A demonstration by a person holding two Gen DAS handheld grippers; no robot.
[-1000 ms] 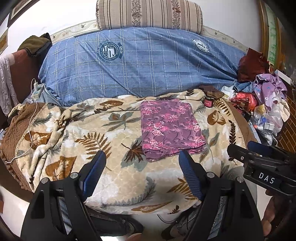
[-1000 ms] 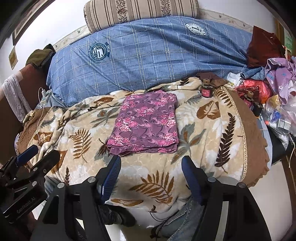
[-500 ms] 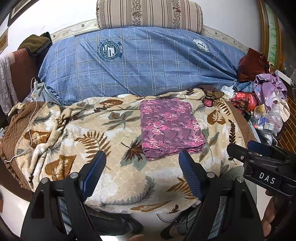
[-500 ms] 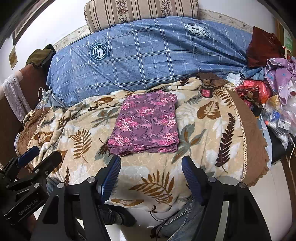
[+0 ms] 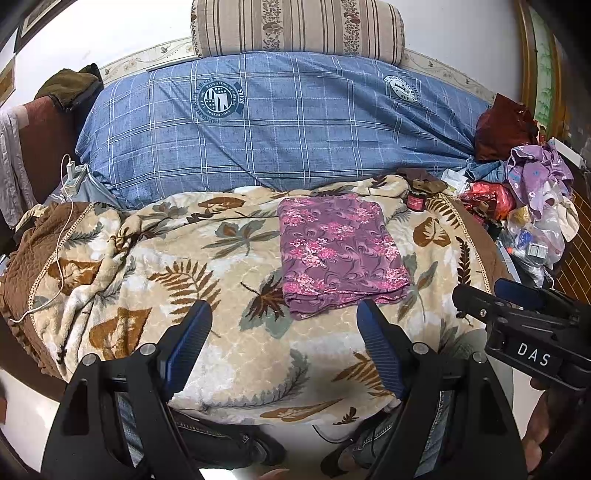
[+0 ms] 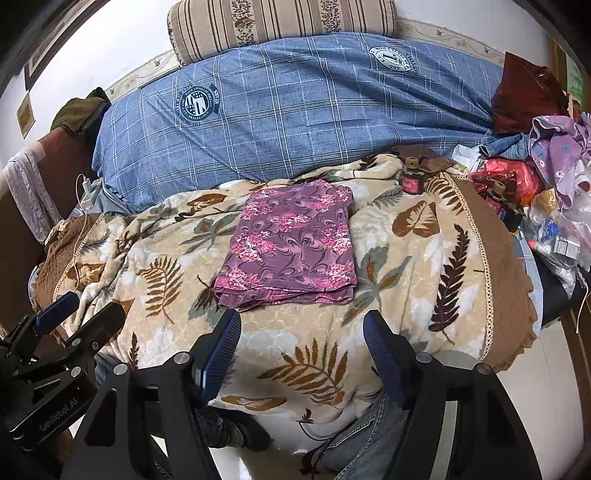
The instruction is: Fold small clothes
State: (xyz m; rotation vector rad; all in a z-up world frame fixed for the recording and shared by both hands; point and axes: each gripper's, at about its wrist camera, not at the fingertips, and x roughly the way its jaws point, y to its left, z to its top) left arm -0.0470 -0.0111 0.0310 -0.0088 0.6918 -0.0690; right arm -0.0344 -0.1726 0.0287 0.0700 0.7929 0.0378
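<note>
A folded cloth (image 5: 341, 254) lies on the blanket (image 5: 207, 280) spread over the bed, at twelve o'clock from both claws. Behind it lies a long quilt (image 5: 295, 133), a bolster (image 5: 295, 31) atop. A small jar (image 6: 410, 181) stands at two o'clock of the cloth; a clutter pile (image 6: 546, 177) lies at three.

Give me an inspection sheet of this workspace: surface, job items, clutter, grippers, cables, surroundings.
Surface: leaf-print blanket over the bed, wrinkled toward its left side.
Job's things: purple floral cloth lying folded in a flat rectangle on the blanket.
Clutter: small jar behind the cloth; heap of clothes and bags at the right edge.
Grippers: left gripper and right gripper both open, empty, short of the cloth.
Cables: white charger cable trailing over the blanket's left edge.
Surroundings: blue plaid quilt and striped bolster behind, against the wall.
</note>
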